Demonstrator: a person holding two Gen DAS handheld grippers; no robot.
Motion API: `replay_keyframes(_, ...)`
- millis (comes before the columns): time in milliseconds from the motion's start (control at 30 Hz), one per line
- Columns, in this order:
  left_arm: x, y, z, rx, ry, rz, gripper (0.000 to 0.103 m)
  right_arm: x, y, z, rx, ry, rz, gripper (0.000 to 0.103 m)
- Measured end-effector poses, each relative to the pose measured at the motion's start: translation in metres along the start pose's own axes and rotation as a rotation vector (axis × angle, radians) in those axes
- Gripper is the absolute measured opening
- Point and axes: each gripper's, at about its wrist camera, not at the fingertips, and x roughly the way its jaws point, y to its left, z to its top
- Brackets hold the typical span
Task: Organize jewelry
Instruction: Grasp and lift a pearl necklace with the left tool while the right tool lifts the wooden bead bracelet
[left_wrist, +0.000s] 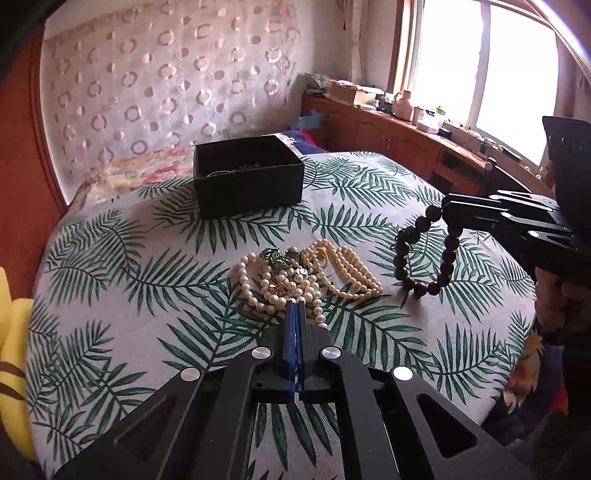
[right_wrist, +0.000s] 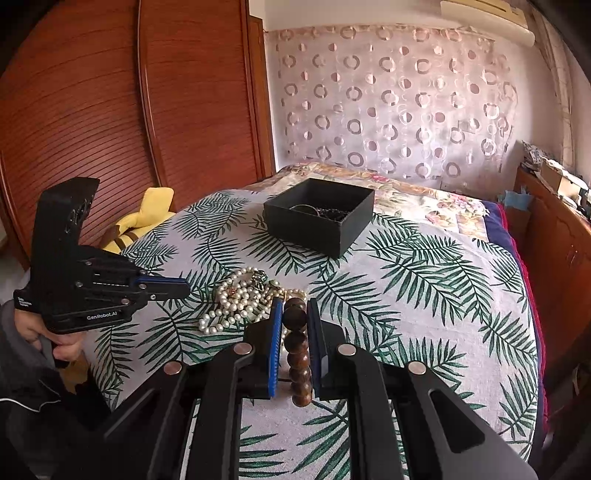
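A heap of cream pearl necklaces (left_wrist: 306, 277) with green and gold pieces lies on the palm-leaf bedspread (left_wrist: 110, 258). My left gripper (left_wrist: 295, 303) is shut just above the heap's near edge, and I see nothing between its blue pads. From the right wrist view the left gripper (right_wrist: 186, 286) hangs left of the pearls (right_wrist: 240, 299), apart from them. My right gripper (right_wrist: 293, 301) is shut on a dark wooden bead bracelet (right_wrist: 297, 332). That bracelet (left_wrist: 424, 254) dangles from the right gripper (left_wrist: 443, 208) over the bedspread. An open black box (left_wrist: 247, 177) stands farther back with some jewelry inside.
A yellow plush toy (right_wrist: 147, 214) lies at the bed's left edge by a wooden wardrobe (right_wrist: 110, 110). A wooden cabinet (left_wrist: 406, 129) with clutter runs under the window on the right. Bare bedspread (right_wrist: 424, 295) shows between the pearls and the box (right_wrist: 317, 218).
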Motion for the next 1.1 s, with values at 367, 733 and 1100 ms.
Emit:
replay_keyframes(367, 0.042, -0.001, -0.001, 0.009, 0.131, -0.008, 0.013, 0.004, 0.006, 0.002, -0.012, 0.005, 0.006, 0.015)
replay_keyframes(733, 0.042, -0.018, -0.002, 0.110, 0.115, 0.022, 0.006, 0.004, 0.002, 0.000, -0.005, 0.004, 0.003, 0.015)
replay_keyframes(1100, -0.039, -0.005, 0.041, 0.052, -0.130, -0.001, 0.006, 0.000, 0.007, 0.017, -0.028, -0.027, 0.003, 0.015)
